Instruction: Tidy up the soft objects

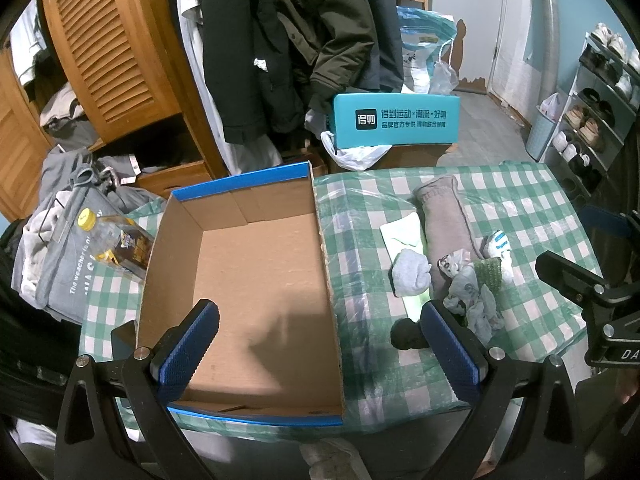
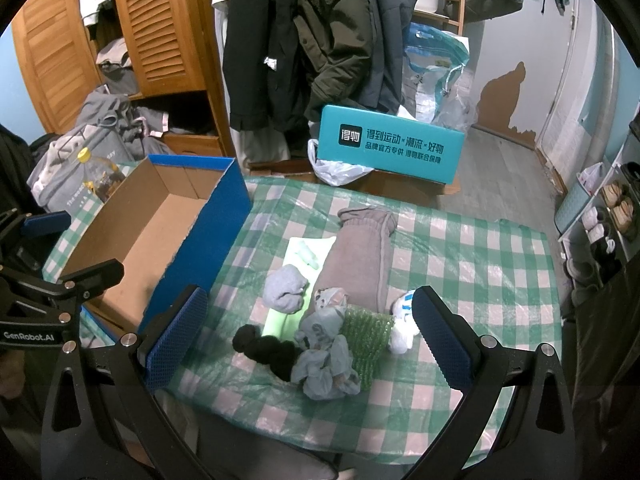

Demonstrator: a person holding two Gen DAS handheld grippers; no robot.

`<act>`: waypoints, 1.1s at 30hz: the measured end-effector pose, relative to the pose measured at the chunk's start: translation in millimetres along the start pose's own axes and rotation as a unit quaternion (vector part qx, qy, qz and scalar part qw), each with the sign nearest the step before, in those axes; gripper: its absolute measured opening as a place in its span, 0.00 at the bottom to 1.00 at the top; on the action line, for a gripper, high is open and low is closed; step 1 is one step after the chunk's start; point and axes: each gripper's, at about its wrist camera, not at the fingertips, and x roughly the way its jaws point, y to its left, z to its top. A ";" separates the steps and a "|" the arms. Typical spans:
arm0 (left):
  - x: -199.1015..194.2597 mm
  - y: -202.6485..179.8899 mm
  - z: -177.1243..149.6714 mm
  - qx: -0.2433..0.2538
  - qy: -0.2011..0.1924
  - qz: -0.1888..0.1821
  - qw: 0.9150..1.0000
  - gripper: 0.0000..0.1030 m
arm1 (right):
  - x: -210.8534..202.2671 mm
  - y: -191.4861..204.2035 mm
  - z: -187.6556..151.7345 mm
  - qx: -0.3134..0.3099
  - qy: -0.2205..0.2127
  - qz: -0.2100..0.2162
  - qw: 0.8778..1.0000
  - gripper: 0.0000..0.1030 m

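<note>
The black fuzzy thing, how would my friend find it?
Look at the checked tablecloth right of the blue cardboard box. In the soft pile, the black sock bundle lies nearest the front edge, beside crumpled grey fabric. It is the only black item.

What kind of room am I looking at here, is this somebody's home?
Most likely a lived-in home, a bedroom or entry area: coats hang beside a louvered wooden wardrobe, a shoe rack lines the wall, and a checked-cloth table holds rolled socks and clothes.
</note>
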 end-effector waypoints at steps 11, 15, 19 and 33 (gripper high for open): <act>0.6 -1.4 -1.6 0.000 0.001 0.000 1.000 0.99 | 0.4 0.0 -0.4 0.000 0.000 0.000 1.000 0.98; 0.7 -1.0 -1.4 0.001 0.001 -0.001 1.000 0.99 | 0.2 0.4 0.2 0.000 0.001 -0.001 1.000 0.98; 1.6 -1.8 -2.6 -0.003 0.004 -0.004 1.000 0.99 | 1.8 -3.1 -1.8 0.000 0.001 -0.002 1.000 0.98; 25.3 -17.4 -4.6 -0.003 0.041 -0.012 0.999 0.99 | 18.8 -23.0 -16.8 0.022 0.028 -0.018 0.999 0.98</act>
